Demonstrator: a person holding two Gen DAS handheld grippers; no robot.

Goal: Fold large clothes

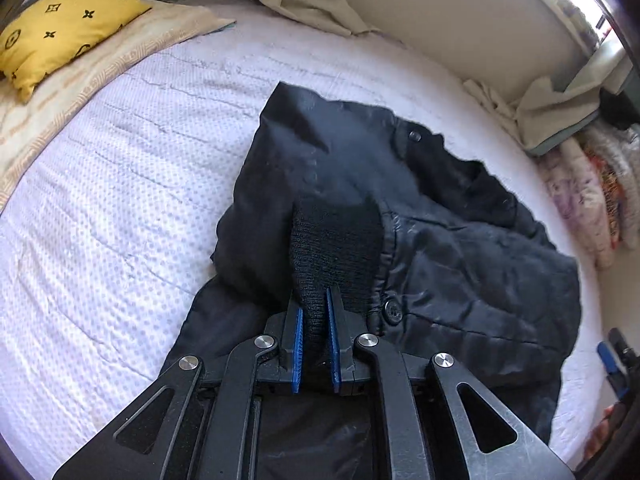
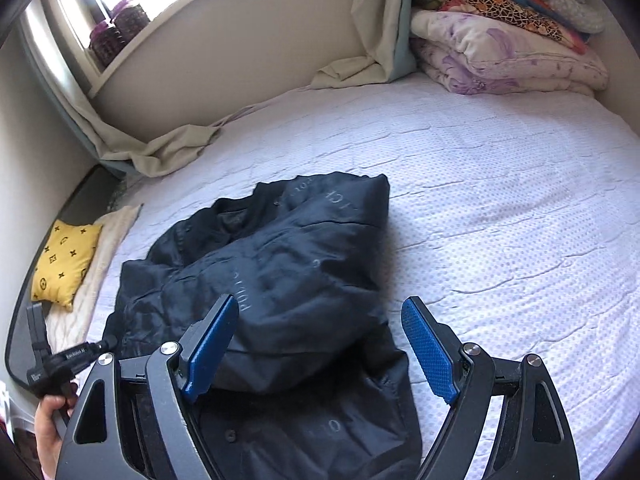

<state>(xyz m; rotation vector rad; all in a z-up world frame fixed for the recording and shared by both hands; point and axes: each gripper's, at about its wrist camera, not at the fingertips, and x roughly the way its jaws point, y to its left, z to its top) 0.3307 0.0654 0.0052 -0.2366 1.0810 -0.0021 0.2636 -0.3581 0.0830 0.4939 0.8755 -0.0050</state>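
Nearest in the left wrist view, the left gripper [image 1: 315, 322] has its fingers [image 1: 297, 350] pinched narrow on the ribbed knit cuff [image 1: 336, 248] of the black jacket [image 1: 460, 248]. Only a small bite of knit sits between the pads, so a pull toward 12 o'clock could stretch the ribbing and let it slide out.

The right gripper [image 2: 320, 350] hangs with fingers [image 2: 210, 346] wide and empty, straddling the jacket's near folds without pinching them (nothing pins the body). If the sleeve is drawn across, the slick shell may drag along and undo the layers.

The jacket lies bunched mid-bed [image 2: 500, 208], buttons up, its hem toward 6 o'clock. Farther out, the yellow pillow [image 1: 60, 28] at 10 o'clock and the stacked quilts [image 2: 508, 48] at 1 o'clock stand well apart, no obstacle.
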